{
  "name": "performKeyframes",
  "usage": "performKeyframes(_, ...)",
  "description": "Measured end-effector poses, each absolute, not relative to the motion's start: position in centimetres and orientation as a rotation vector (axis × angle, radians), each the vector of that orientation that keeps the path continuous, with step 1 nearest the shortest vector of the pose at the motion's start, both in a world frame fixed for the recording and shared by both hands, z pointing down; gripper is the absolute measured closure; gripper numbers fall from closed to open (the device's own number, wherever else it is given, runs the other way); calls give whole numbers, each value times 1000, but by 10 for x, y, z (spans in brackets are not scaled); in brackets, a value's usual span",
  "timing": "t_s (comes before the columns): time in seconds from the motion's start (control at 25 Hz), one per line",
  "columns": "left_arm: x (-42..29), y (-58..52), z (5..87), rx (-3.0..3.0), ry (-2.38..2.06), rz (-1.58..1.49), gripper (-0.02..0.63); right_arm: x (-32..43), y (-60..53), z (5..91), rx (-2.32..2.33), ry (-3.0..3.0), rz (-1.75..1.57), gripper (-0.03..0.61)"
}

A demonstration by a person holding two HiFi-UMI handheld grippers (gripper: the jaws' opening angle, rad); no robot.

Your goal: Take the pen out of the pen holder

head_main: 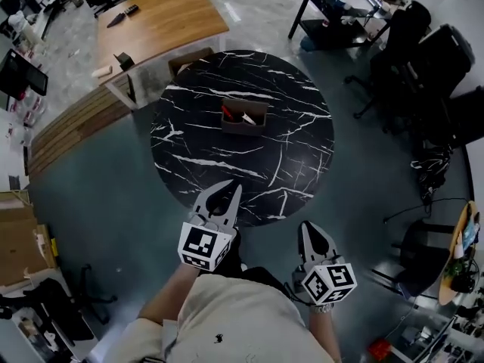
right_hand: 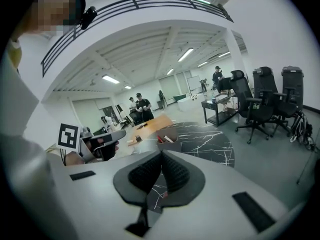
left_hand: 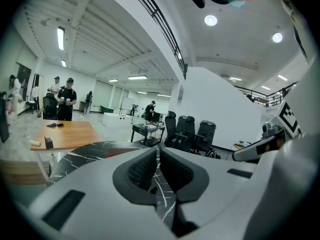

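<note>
**Nothing lifted yet: both grippers are waiting short of the holder**

The left gripper (head_main: pixel 225 191) is hovering over the near edge of the round black marble table (head_main: pixel 295 165). Its fingers (left_hand: pixel 140 169) are sitting pressed almost together, with only a sliver of gap and nothing caught between them. The right gripper (head_main: pixel 308 229) is hanging just off the table edge, close to the person's body. Its fingers (right_hand: pixel 175 174) are meeting at the tips and are likewise gripping nothing.

The brown pen holder (head_main: pixel 244 125) is standing well ahead of both sets of fingertips, near the middle of the table. A red pen (head_main: pixel 227 113) and a pale one (head_main: pixel 248 118) are leaning inside it.

By this reading the task is only beginning. No pen is being touched, and everything is remaining to do: reaching forward past the fingertips to the holder, spreading one pair of fingers, closing on a pen and drawing it up and out.
</note>
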State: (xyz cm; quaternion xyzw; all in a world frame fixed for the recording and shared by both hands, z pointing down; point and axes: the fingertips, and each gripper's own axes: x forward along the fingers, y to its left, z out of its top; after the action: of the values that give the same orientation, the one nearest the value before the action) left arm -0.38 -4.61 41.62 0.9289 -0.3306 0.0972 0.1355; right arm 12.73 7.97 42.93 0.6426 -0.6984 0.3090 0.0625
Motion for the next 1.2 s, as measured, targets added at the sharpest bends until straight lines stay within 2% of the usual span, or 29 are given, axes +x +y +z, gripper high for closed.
performKeyframes(0.2, 8, -125, 432, 2652, -942, 298, 603, 128, 5, 425, 1927, -2083, 944, 563)
performKeyframes(0.28, 11, -147, 442, 2628, -950, 305, 579, 127, -11, 427, 1911, -2081, 937, 562)
performKeyframes(0.36, 17, -167, 458, 2602, -942, 328, 526, 128, -24, 434, 1895, -2067, 948, 563)
performKeyframes(0.92, 51, -278, 598, 2339, -900, 493, 526, 132, -73, 477, 1812, -1923, 1064, 563)
performKeyframes(1.2, 67, -298, 632, 2238, -905, 516, 526, 143, -77, 496, 1819, -1853, 1108, 562)
